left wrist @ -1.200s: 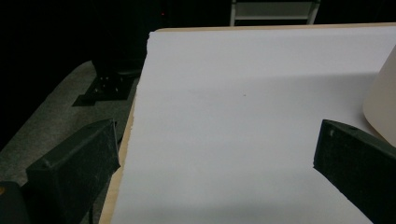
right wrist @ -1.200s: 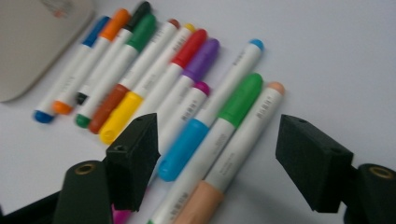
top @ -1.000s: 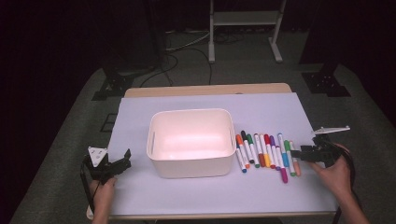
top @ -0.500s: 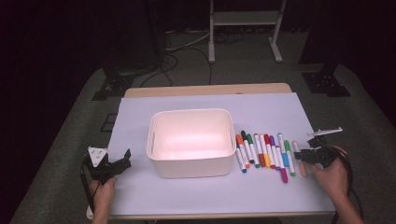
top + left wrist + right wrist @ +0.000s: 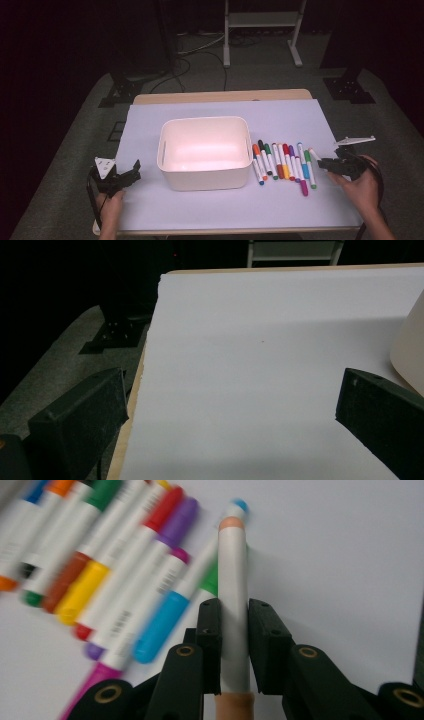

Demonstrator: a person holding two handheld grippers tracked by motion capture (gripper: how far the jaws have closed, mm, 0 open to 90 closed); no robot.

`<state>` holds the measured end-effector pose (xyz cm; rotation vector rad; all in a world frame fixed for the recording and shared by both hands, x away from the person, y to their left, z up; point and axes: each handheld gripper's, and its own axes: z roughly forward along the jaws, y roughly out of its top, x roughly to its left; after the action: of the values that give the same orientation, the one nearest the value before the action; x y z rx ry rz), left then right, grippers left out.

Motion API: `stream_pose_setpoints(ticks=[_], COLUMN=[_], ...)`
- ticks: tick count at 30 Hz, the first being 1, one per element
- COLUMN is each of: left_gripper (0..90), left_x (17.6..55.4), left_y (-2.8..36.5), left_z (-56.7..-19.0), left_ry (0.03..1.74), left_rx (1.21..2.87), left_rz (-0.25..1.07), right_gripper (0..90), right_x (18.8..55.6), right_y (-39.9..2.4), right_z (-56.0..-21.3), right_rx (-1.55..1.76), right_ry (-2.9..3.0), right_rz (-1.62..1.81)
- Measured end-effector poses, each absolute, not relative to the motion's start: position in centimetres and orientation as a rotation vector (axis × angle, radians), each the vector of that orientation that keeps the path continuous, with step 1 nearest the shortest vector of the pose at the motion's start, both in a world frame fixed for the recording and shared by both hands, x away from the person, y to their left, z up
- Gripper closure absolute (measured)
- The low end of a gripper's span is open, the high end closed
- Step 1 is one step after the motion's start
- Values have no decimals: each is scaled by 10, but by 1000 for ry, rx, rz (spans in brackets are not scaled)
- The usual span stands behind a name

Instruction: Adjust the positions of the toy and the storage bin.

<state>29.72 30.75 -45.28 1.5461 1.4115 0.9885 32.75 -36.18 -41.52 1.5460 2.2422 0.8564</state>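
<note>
A white bin (image 5: 205,152) stands near the middle of the table (image 5: 220,95), on the pale sheet (image 5: 290,120) that covers most of the top; seen from the high view, its inside is bare, nothing lying in it. Just to the right of the bin a row of markers (image 5: 282,162) lies side by side on the sheet, none of them in the bin. The right gripper (image 5: 325,163) sits at the right end of that row. The right gripper view gives what the high view cannot — the jaws have just been closing and now pinch a white marker with peach-coloured ends (image 5: 234,595), gripped across its barrel near one end, the pads pressing on both sides. The same view shows the neighbouring markers (image 5: 115,570) close by on the left, blurred, with orange, green, red, purple, yellow and blue caps. The left gripper (image 5: 127,175) rests at the near left edge of the sheet, well apart from the bin. The left gripper view shows its jaws spread wide with bare sheet (image 5: 260,370) between them — and a sliver of the bin's wall (image 5: 411,350) at the right edge.
</note>
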Motion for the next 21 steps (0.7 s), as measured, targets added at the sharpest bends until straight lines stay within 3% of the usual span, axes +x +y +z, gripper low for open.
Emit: stream_pose_setpoints(ticks=[21], left_gripper=[0], left_x=[297], left_y=[307], left_z=[-453], left_ry=[1402], left_rx=[1552], left_rz=[989], right_gripper=[755], right_x=[321], right_y=[-272], right_z=[-279], right_rx=[885], right_ry=[2585], right_rz=[1306])
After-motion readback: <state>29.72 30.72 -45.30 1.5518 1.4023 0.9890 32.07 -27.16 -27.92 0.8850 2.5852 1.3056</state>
